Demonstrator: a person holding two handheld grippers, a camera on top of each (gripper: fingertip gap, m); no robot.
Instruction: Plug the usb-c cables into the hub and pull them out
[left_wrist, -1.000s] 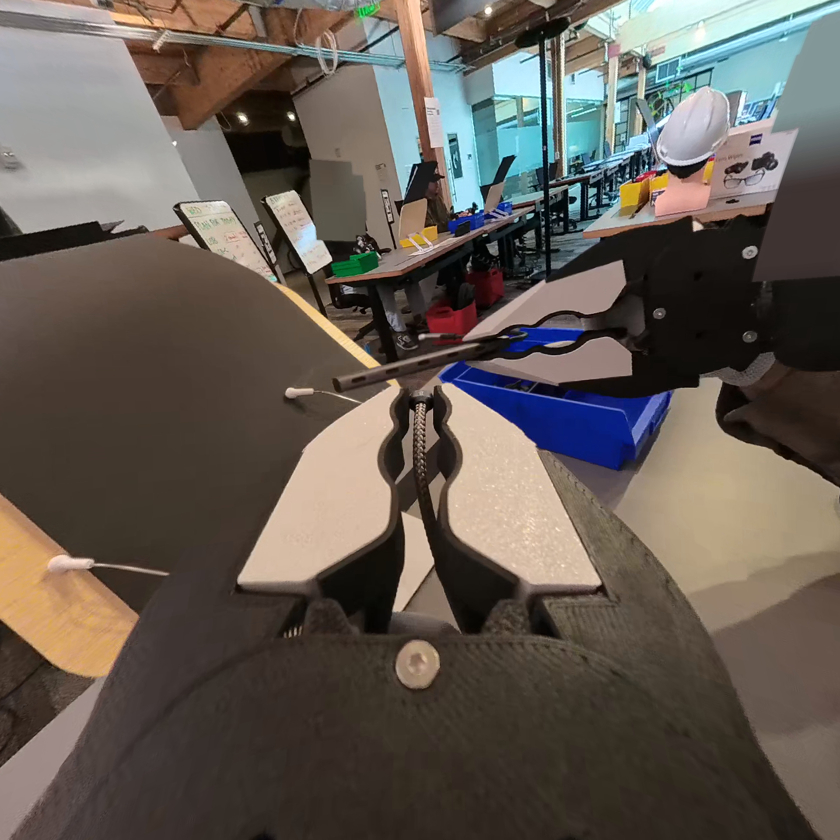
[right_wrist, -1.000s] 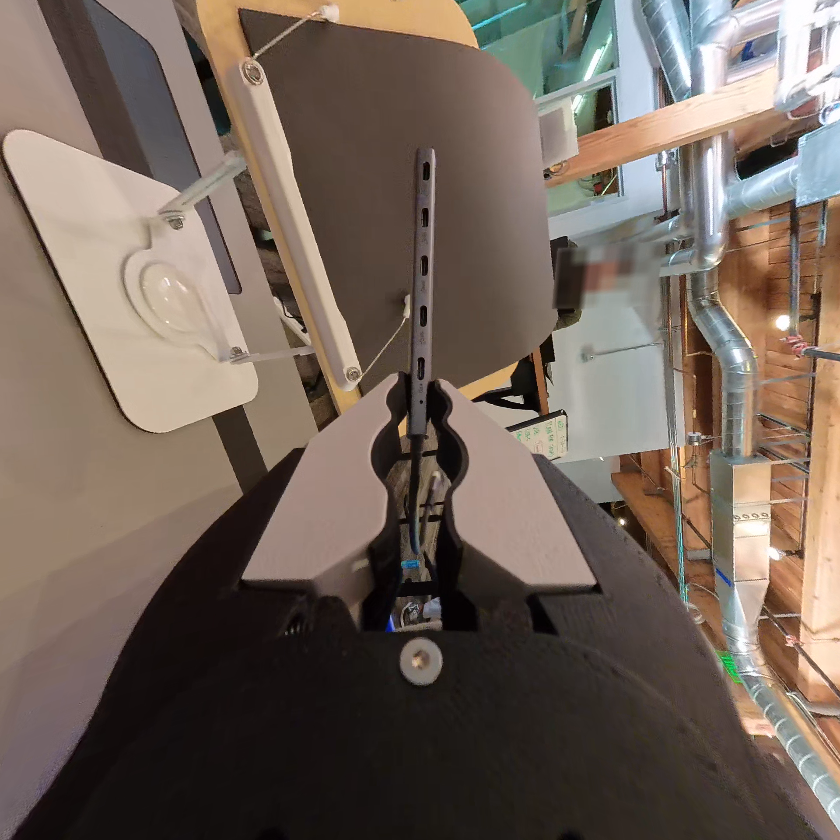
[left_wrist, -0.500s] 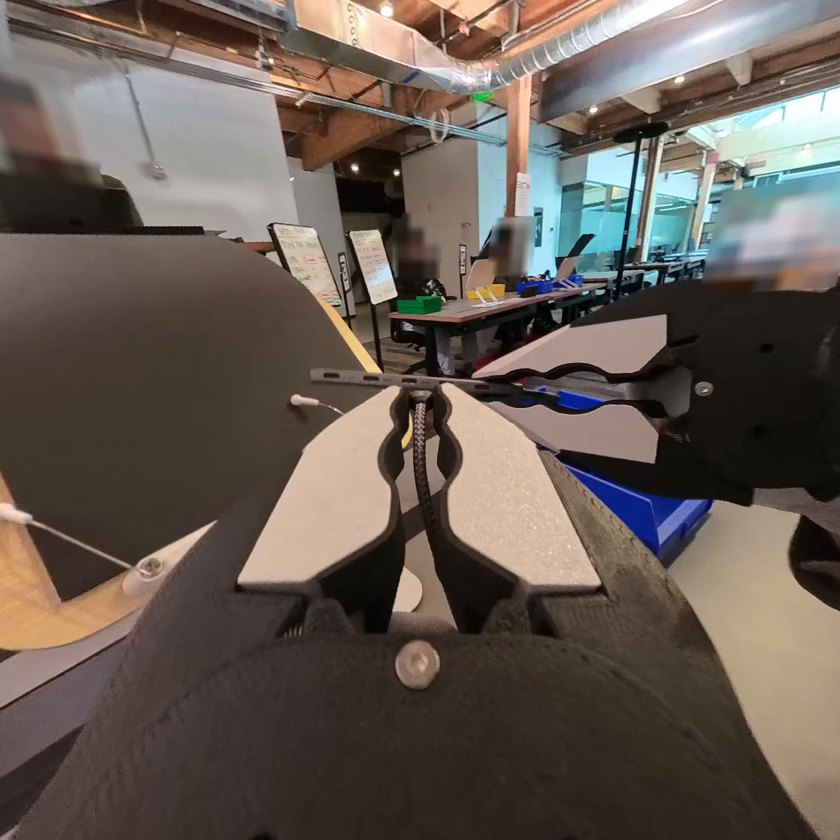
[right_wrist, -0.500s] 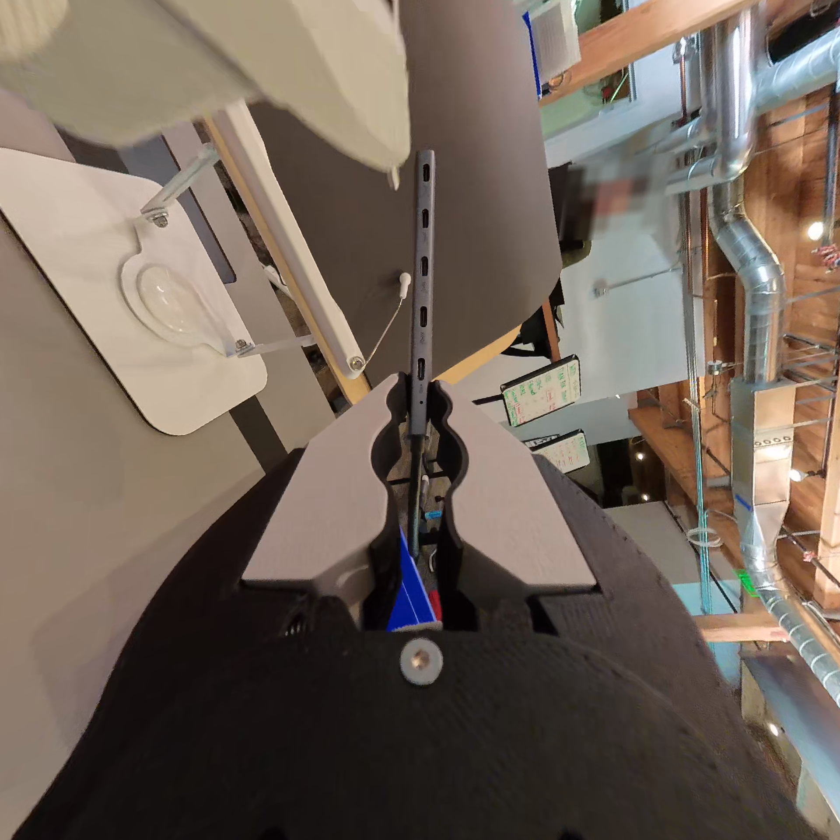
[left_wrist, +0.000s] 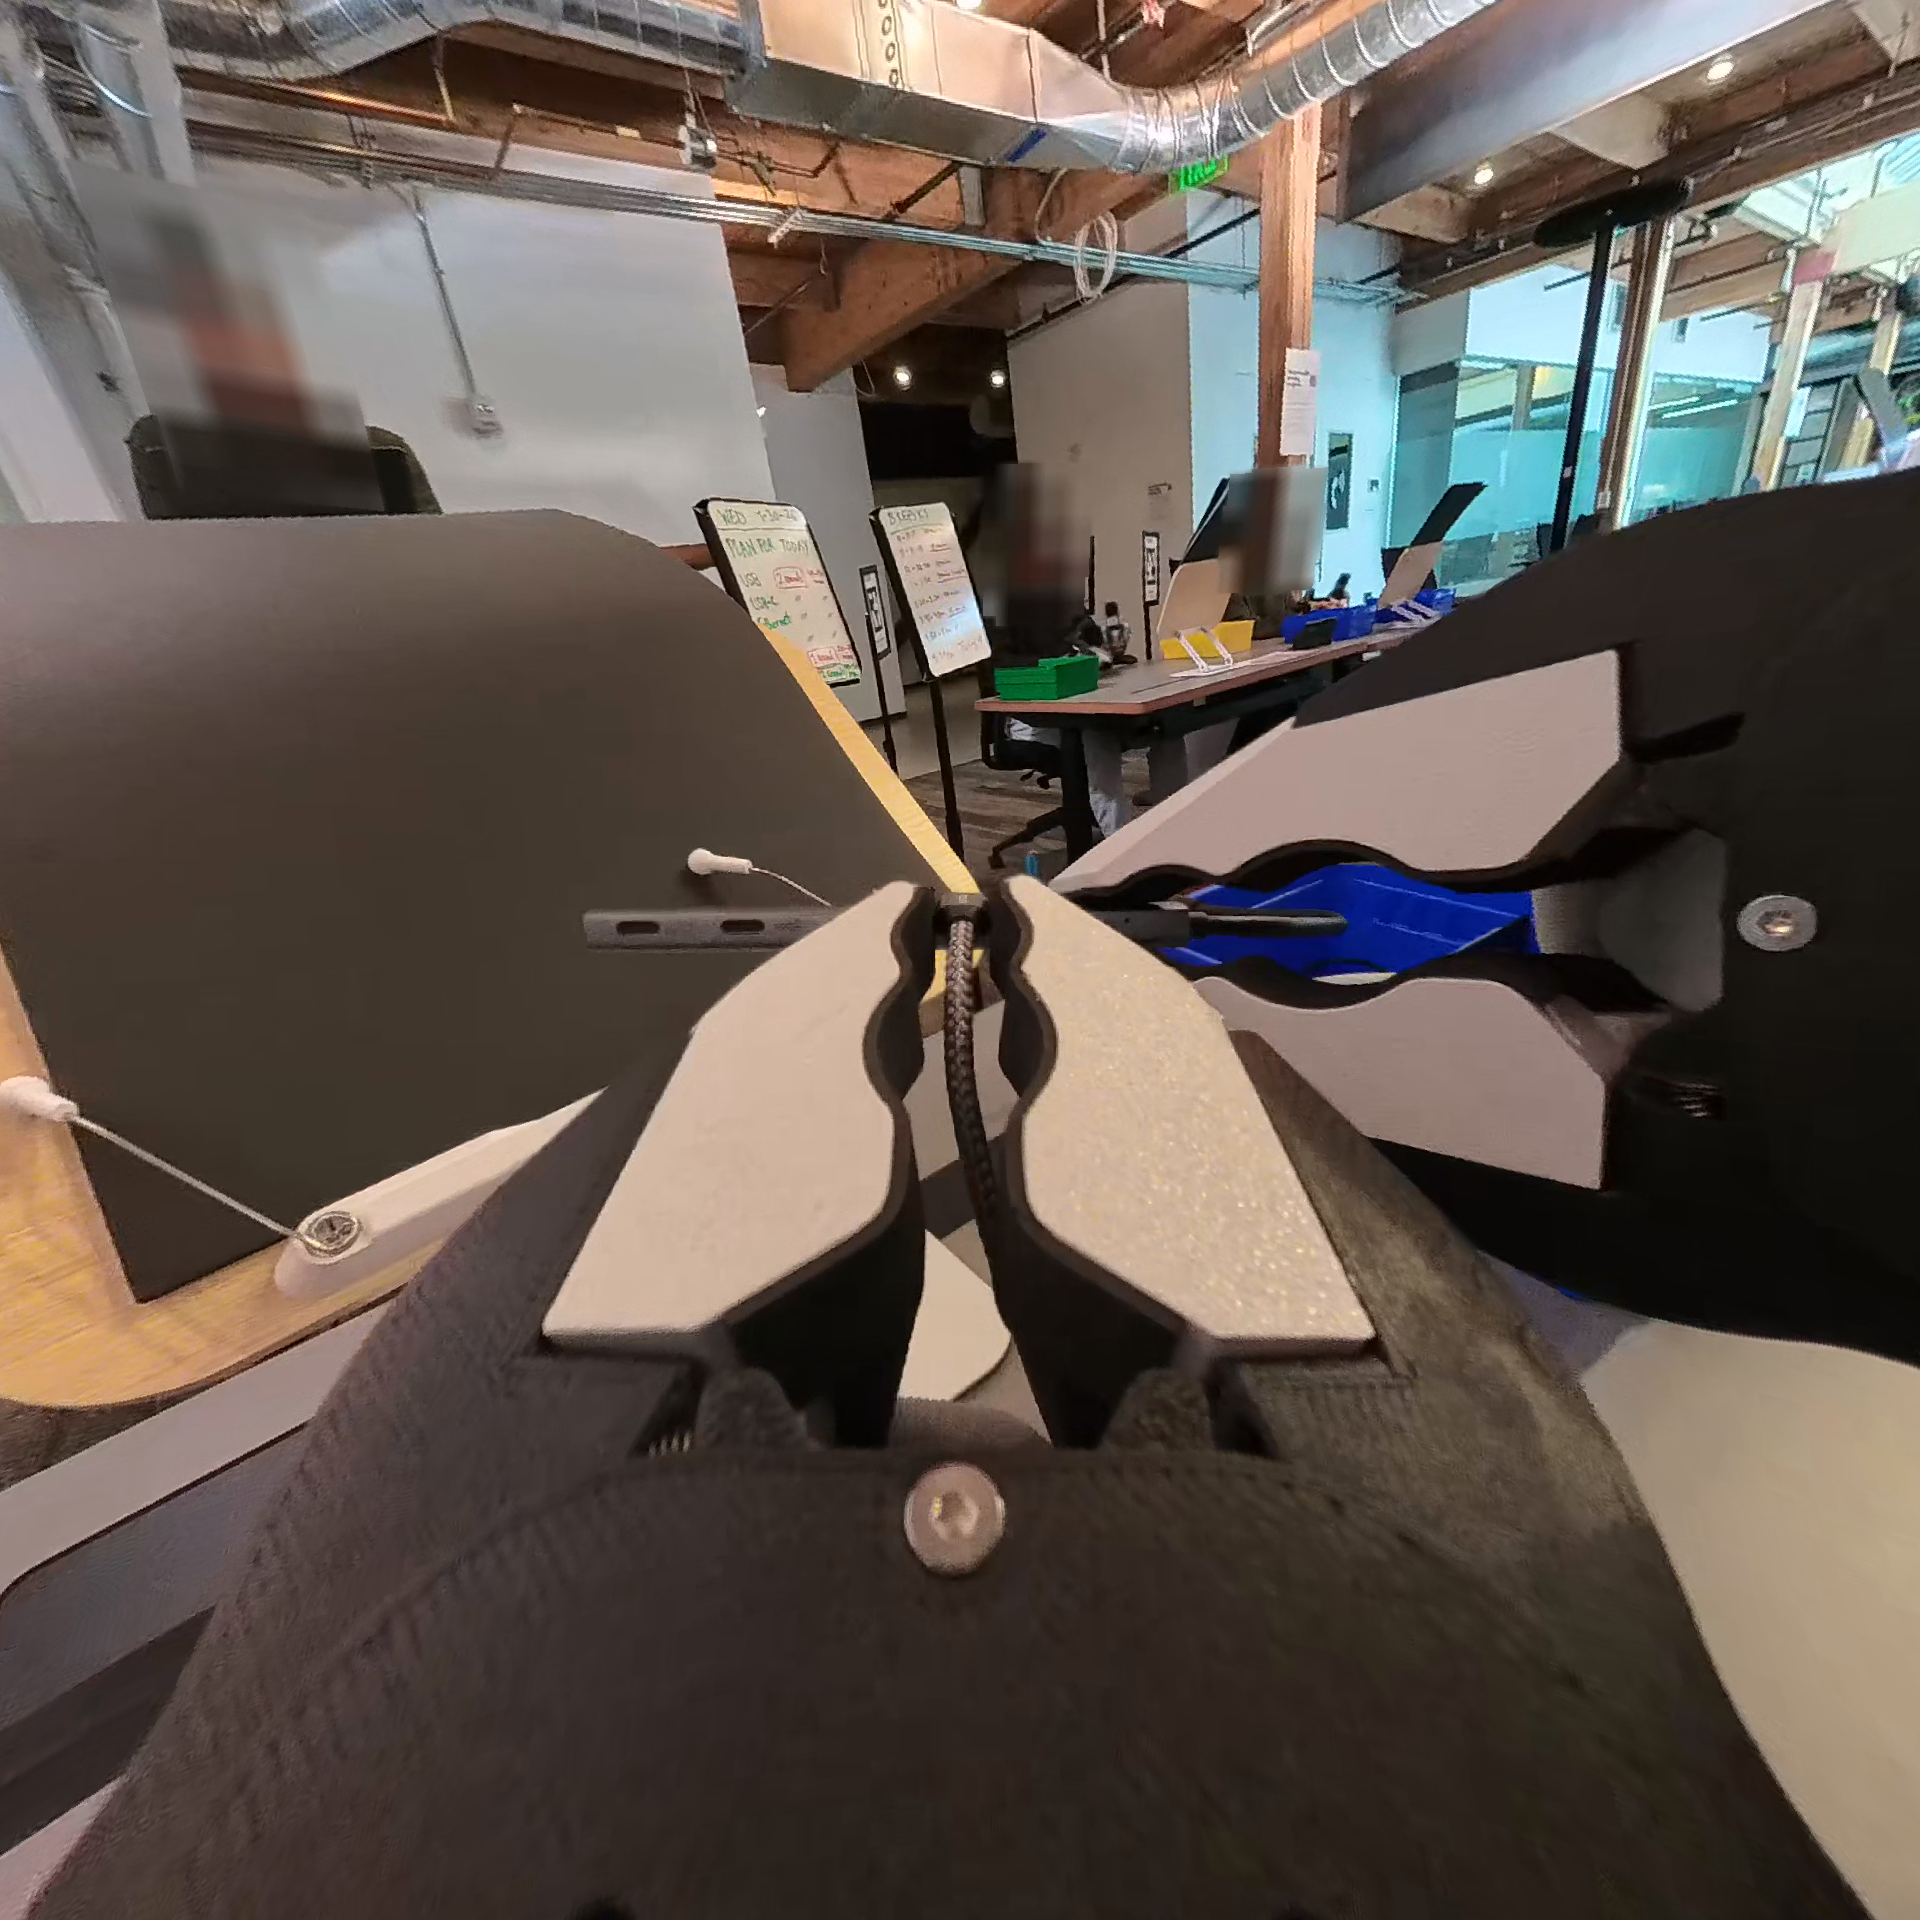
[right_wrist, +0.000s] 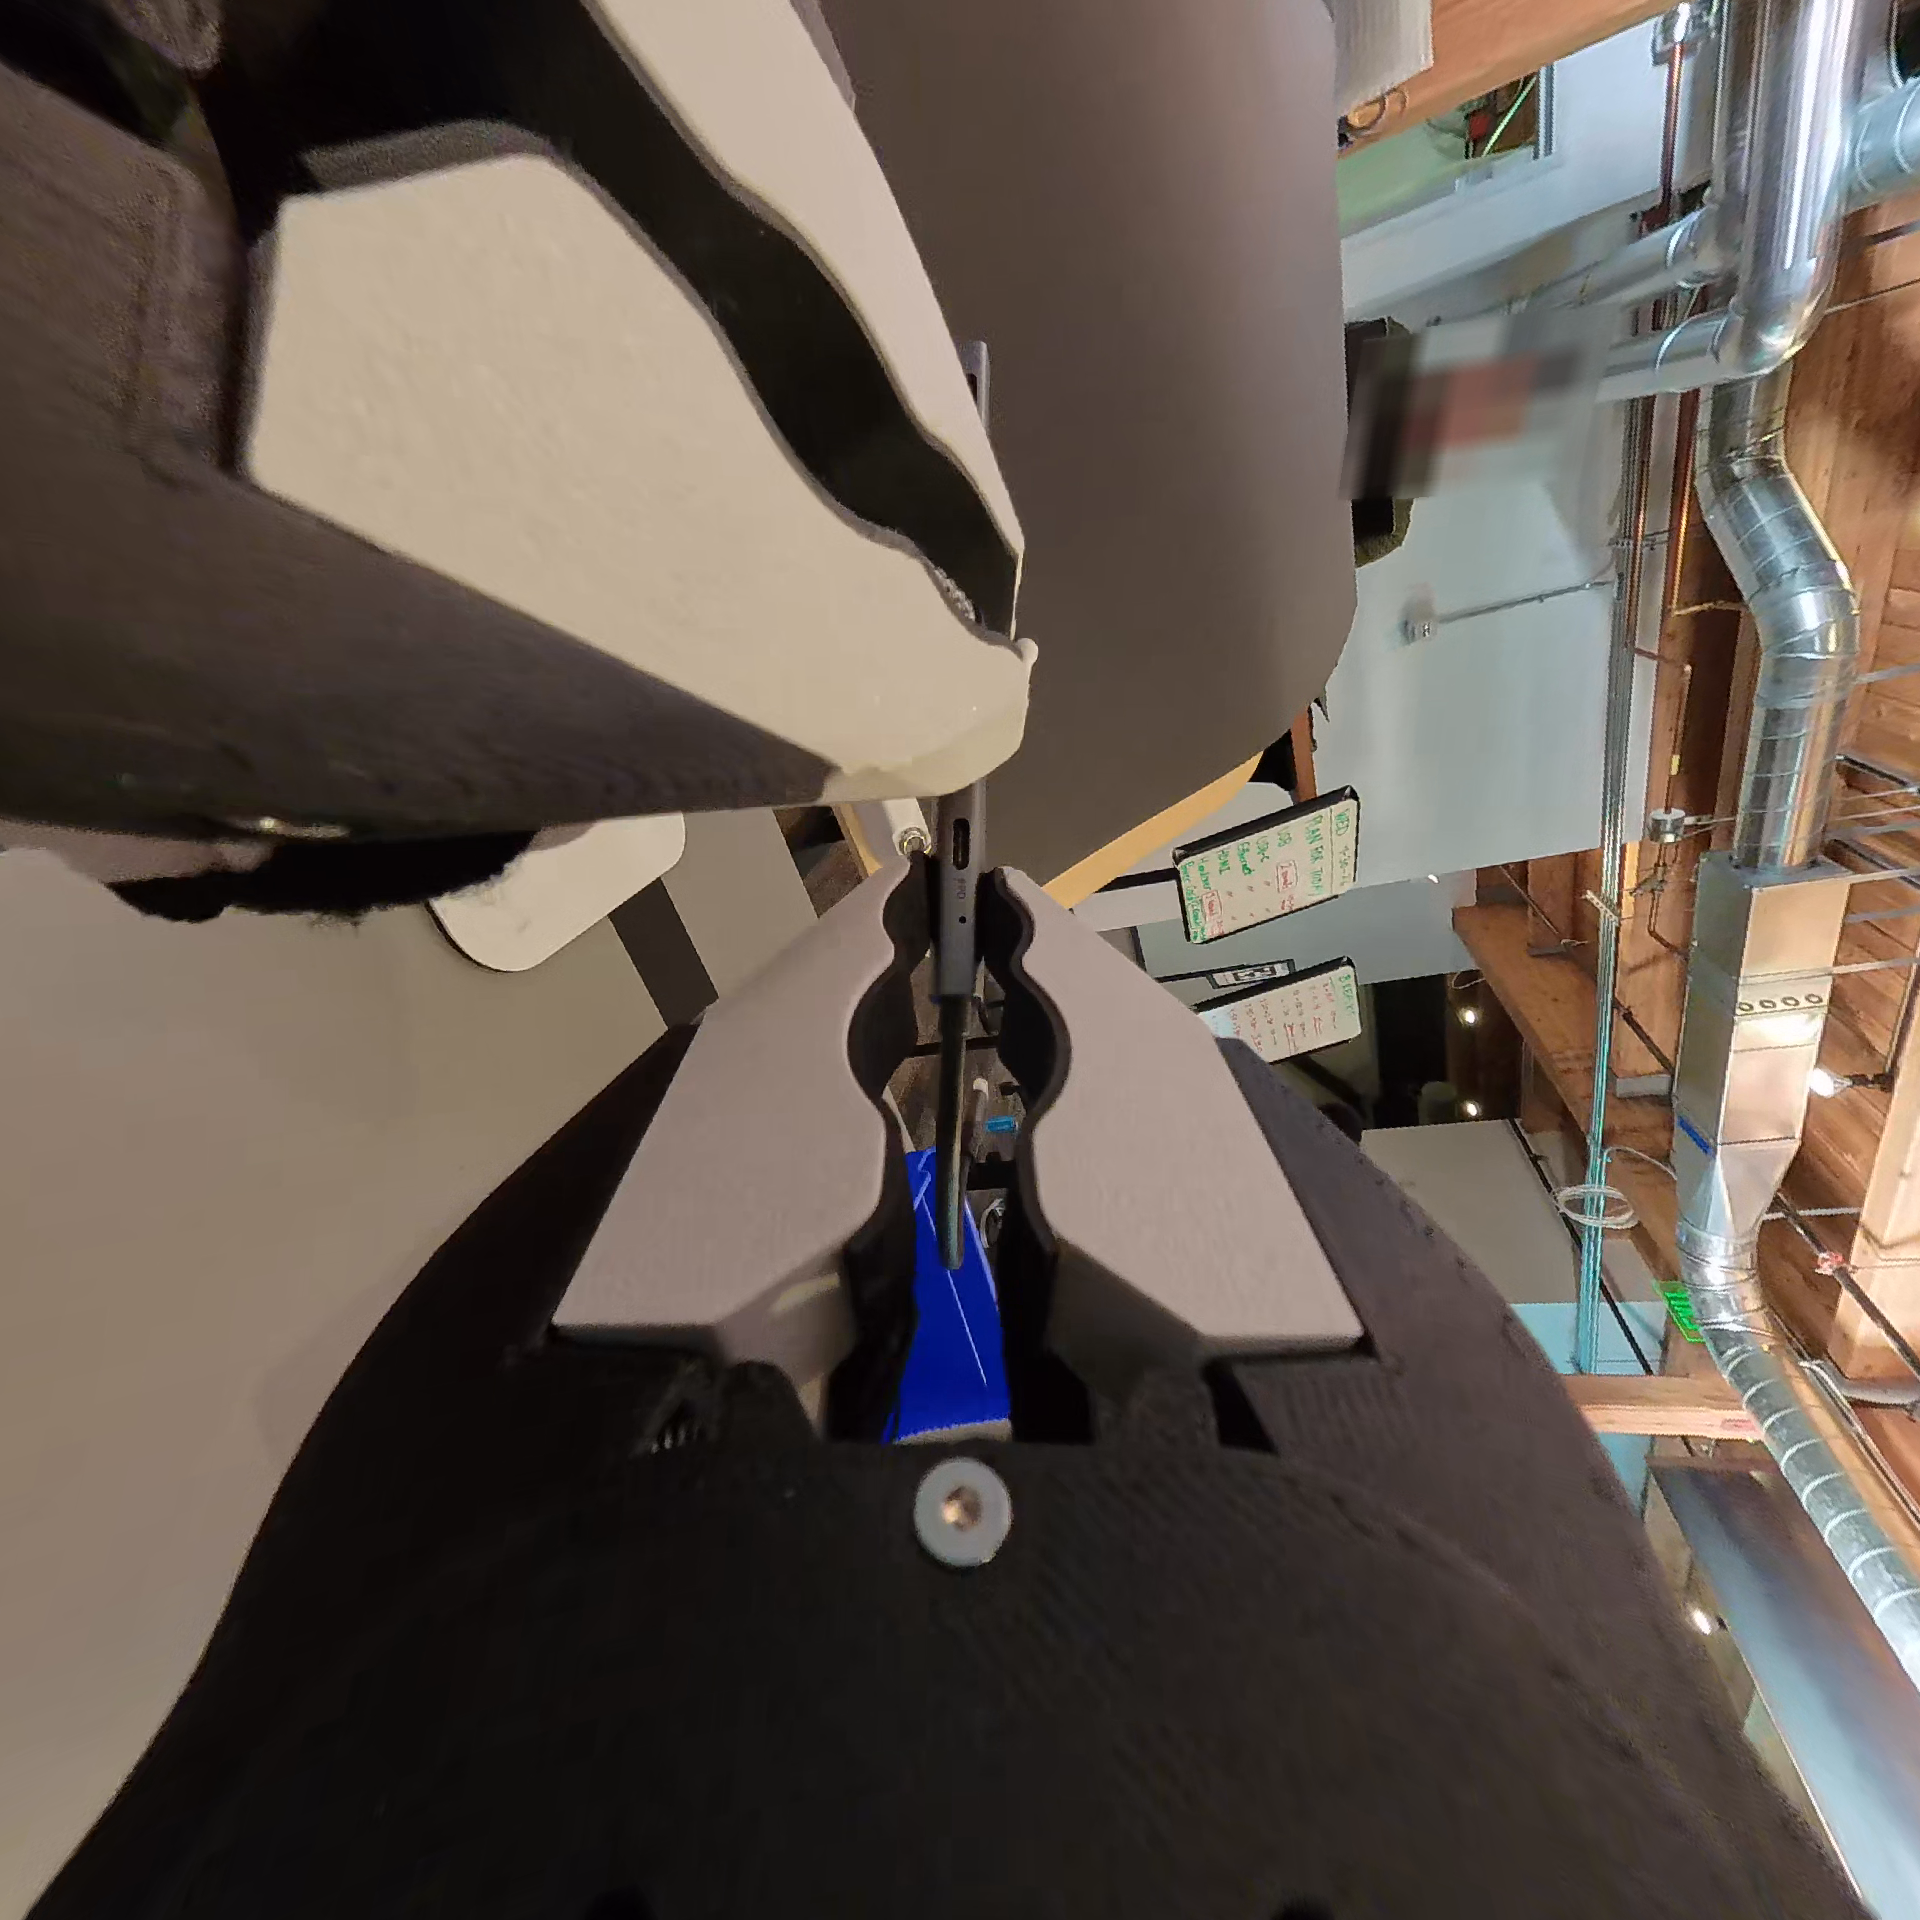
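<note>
Hub (left_wrist: 694, 928) held level in the air, a slim grey bar with slot ports along its edge, crossing just beyond the tips of my left tool (left_wrist: 961, 902). My left tool is pinched nearly closed on a braided usb-c cable (left_wrist: 966, 1060); the braid runs back between the two fingers and its plug end sits right at the tips, against the hub's edge. I cannot tell from here whether the plug is seated in a port or only touching.

In the left wrist view my right tool (left_wrist: 1081, 906) comes in from the right side, its tips close to my left tool's tips. It is clamped narrow on the hub's tail end, where the hub's own thin black lead (left_wrist: 1257, 922) passes back between the fingers. A blue bin (left_wrist: 1382, 914) shows through that gap, behind.

In the right wrist view the hub (right_wrist: 961, 862) stands straight ahead of my right tool (right_wrist: 956, 883), one port visible just past the tips, the lead (right_wrist: 951, 1122) trailing back toward the camera. My left tool (right_wrist: 997, 665) fills the upper left, its tip pressed down on the hub ahead of my right tool's tips and hiding most of the bar.

Dark panel (left_wrist: 364, 831) behind the hub, to the left of both tools. Whiteboards (left_wrist: 790, 603) farther off.
</note>
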